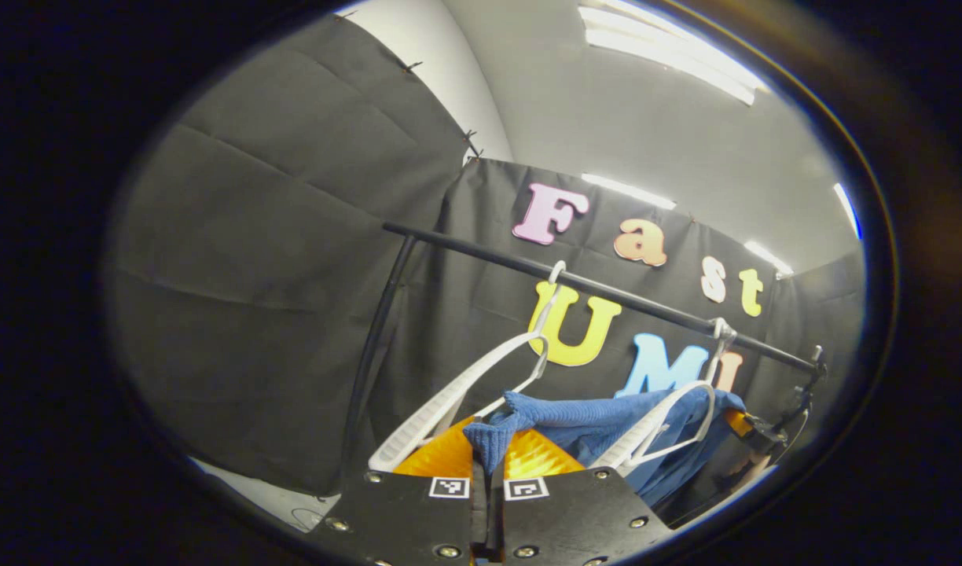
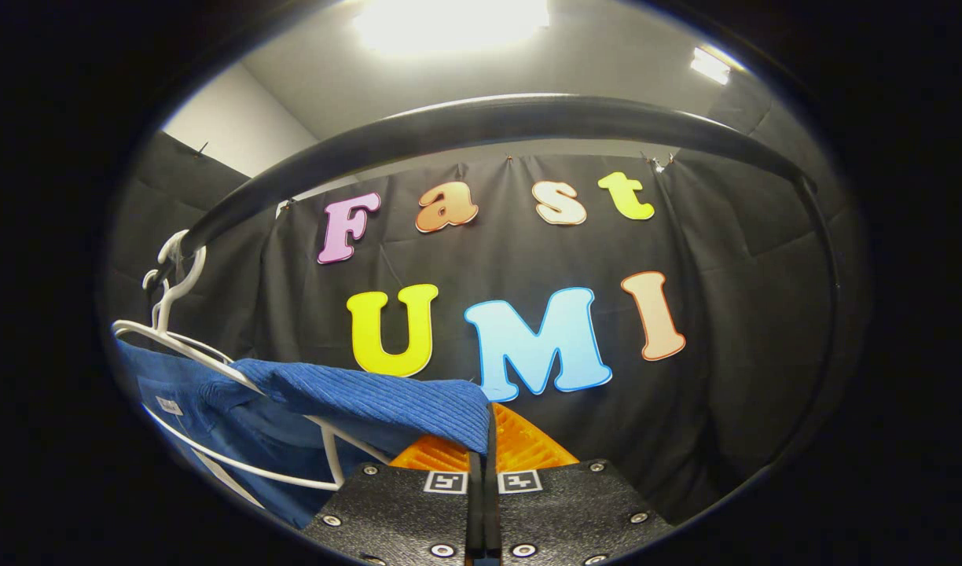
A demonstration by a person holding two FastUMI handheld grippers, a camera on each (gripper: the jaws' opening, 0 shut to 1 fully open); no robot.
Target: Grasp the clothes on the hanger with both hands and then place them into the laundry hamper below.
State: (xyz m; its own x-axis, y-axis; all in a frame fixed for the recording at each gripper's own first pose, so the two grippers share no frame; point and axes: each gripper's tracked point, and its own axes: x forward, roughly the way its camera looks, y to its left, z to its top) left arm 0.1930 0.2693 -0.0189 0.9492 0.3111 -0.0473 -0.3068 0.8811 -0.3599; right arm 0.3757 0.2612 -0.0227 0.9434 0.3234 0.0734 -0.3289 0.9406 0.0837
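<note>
In the left gripper view the left gripper has its two fingers drawn together on a bunched corner of the blue garment; the cloth is pinched in the narrow slit between them, and the lower part of the fingers is cut off by the edge of the view. Just beyond the fingertips a white hanger slants up on the left side, bare along that arm; its hook sits on the black rail above. Farther off and to the right of the tongs a second white hanger hangs with the blue garment draped around it; past it, at the rail's far end, dark shapes are too blurred to name, possibly the other gripper.

In the right gripper view the right gripper is closed on the ribbed hem of the blue garment, which stretches away to the left of the fingers; a white hanger lies partly under the cloth, its hook over the black rail arching close overhead. To the right of the tongs is open room back to the black cloth wall.
</note>
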